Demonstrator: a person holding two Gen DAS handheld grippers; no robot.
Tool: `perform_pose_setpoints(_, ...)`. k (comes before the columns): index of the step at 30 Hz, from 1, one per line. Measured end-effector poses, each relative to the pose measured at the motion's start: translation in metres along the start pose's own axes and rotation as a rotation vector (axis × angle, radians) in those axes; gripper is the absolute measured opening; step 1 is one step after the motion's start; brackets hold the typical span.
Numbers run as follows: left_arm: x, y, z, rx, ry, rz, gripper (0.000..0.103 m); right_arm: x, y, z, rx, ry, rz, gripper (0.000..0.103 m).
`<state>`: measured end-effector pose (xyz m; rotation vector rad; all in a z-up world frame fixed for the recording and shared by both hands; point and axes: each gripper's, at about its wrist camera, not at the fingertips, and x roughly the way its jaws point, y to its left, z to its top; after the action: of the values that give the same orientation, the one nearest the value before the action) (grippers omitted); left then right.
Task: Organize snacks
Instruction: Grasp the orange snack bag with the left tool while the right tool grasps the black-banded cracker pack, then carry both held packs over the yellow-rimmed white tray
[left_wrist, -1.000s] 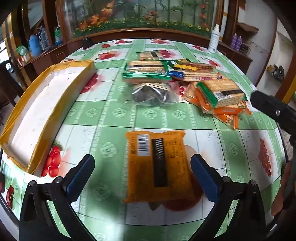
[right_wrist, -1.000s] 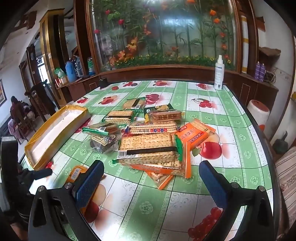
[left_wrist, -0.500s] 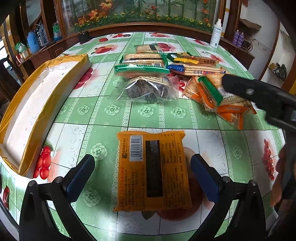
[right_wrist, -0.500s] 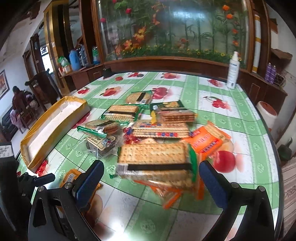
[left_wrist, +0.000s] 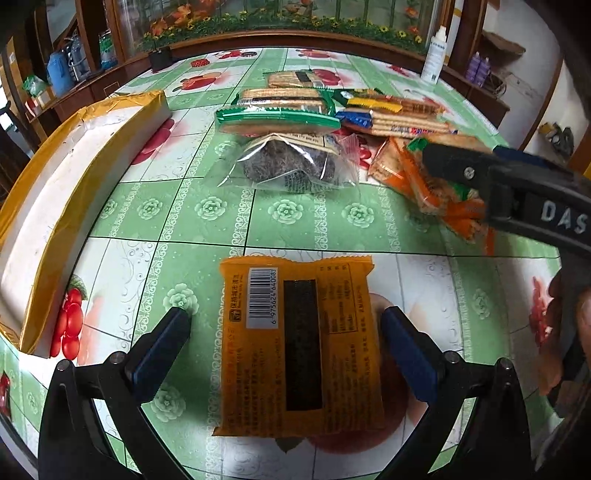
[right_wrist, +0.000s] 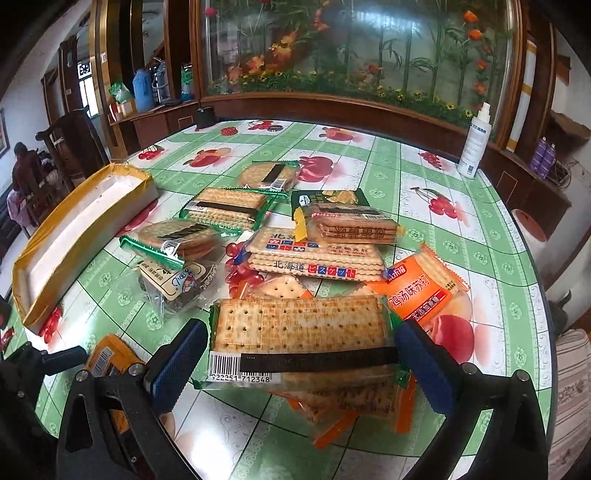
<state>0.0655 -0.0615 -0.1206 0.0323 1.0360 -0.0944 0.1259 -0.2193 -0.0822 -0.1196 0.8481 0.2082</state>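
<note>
Daylit room — dark wooden cabinets (right_wrist: 155, 122) and a flower-painted glass panel (right_wrist: 351, 51) behind.

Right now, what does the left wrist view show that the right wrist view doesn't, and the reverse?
Only the left wrist view shows the whole orange snack packet lying flat between the open left tongs, and the right tongs from the side. Only the right wrist view shows the green-edged cracker pack framed by the open right tongs, untouched, plus the orange cracker bag. Both show the yellow tray, the snack pile and the spray bottle.
</note>
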Motion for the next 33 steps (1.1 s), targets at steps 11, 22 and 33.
perform_pose_setpoints(11,-0.008,0.000,0.001,0.027,-0.040,-0.027,0.070,-0.010,-0.009,-0.003,0.041,-0.057,0.064,0.092)
perform_pose_setpoints(22,-0.026,0.012,0.001,0.020,-0.096,-0.051,0.070,-0.040,-0.012,-0.003,0.083,-0.149,0.115,0.089)
perform_pose_setpoints(33,-0.055,0.052,0.004,-0.030,-0.168,0.005,0.070,-0.056,0.004,0.002,0.091,-0.174,0.189,0.089)
